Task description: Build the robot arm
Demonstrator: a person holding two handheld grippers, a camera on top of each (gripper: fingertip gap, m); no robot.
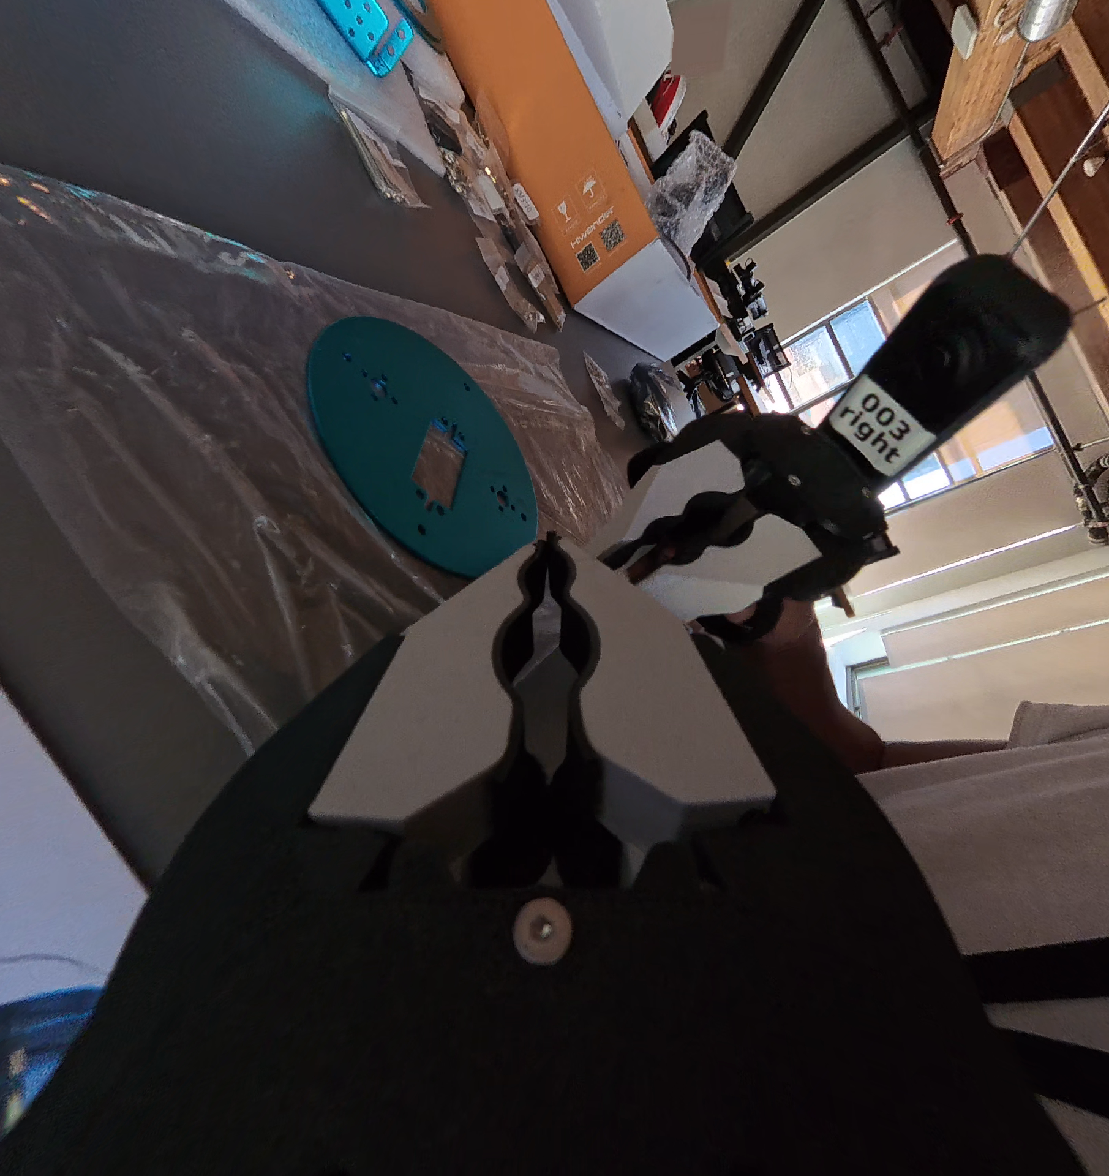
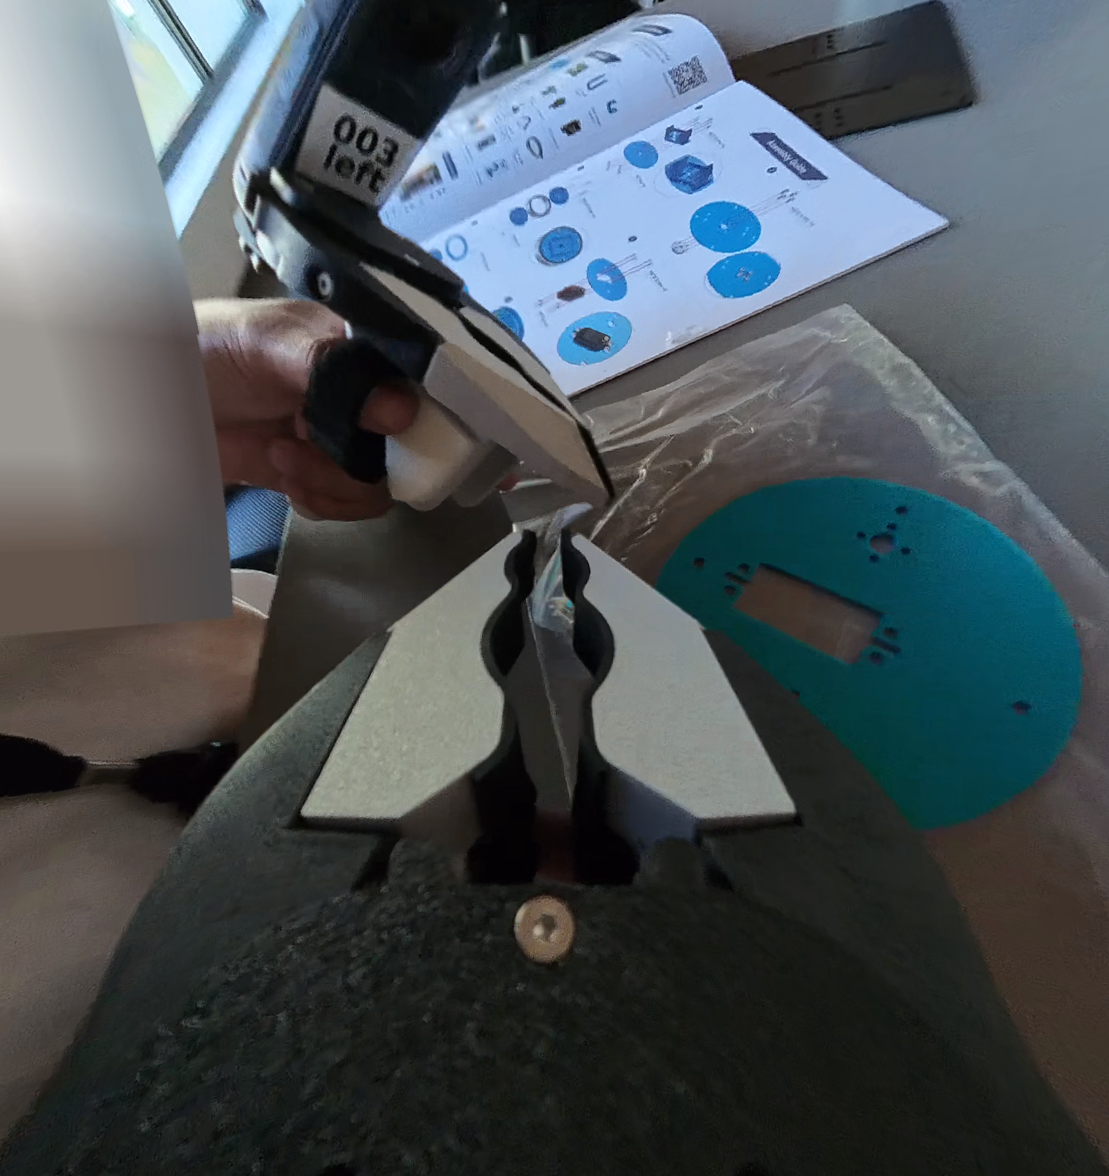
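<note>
Two hand-held grippers meet over a small clear bag (image 2: 555,573) at frame centre. The right gripper (image 2: 546,541) is clenched on the bag (glimpsed between its fingers, contents too small to tell). The left gripper (image 1: 548,547) is closed, tips together; whether it pinches the same bag, can't tell. A teal disc (image 2: 908,649) w/ a rectangular cutout lies on a plastic sheet (image 2: 825,394) at mid-right. An open booklet (image 2: 698,210) sits at upper centre; an orange box (image 1: 539,114) at top of the left wrist view.
</note>
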